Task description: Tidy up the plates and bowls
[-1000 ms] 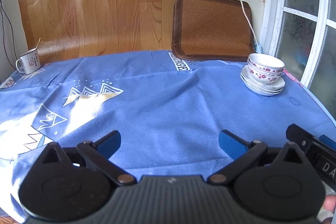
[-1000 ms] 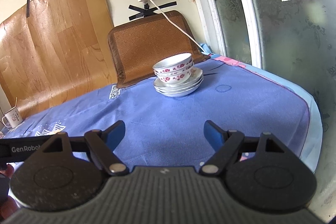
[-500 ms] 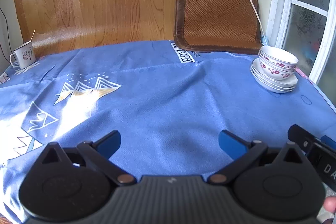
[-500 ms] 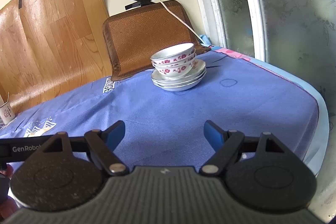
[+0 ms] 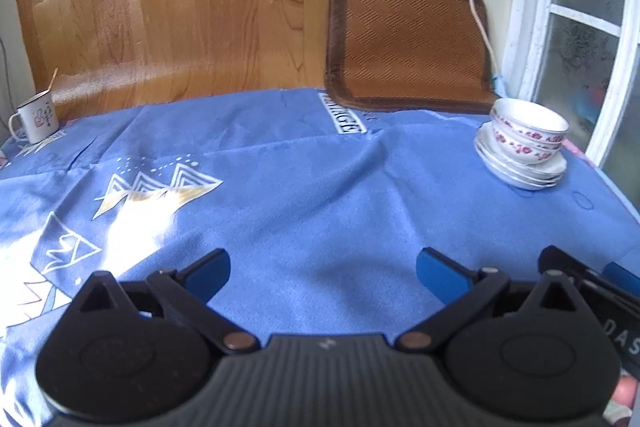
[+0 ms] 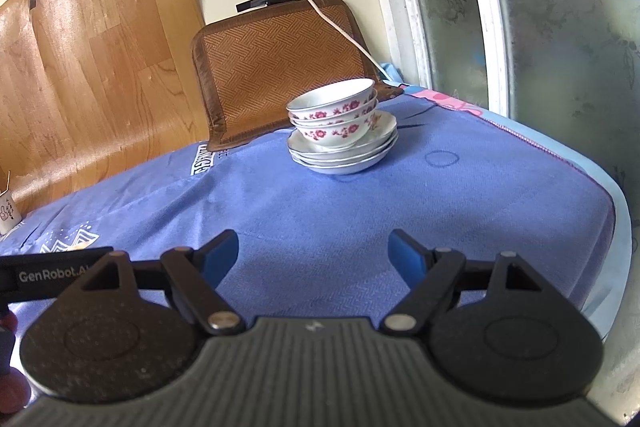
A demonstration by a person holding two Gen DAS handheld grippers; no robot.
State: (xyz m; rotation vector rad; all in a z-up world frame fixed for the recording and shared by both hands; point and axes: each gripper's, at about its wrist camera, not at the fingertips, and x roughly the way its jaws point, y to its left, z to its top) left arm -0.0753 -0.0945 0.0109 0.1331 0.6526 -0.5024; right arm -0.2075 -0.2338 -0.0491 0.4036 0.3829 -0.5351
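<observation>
The left gripper (image 5: 323,269) is hovering over the blue cloth (image 5: 300,195), jaws spread wide and gripping nothing. The right gripper (image 6: 313,251) is likewise gaping empty just beside it. Well ahead of both, the bowls (image 6: 334,107) are sitting nested on the stacked plates (image 6: 344,155) near the window (image 6: 520,27). A mug (image 5: 35,117) is standing at the cloth's far left corner.

Bright window daylight, glare on the tablecloth (image 5: 132,227), fisheye-bent edges.

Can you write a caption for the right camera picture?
Open right gripper faces flowered bowls stacked on plates.
</observation>
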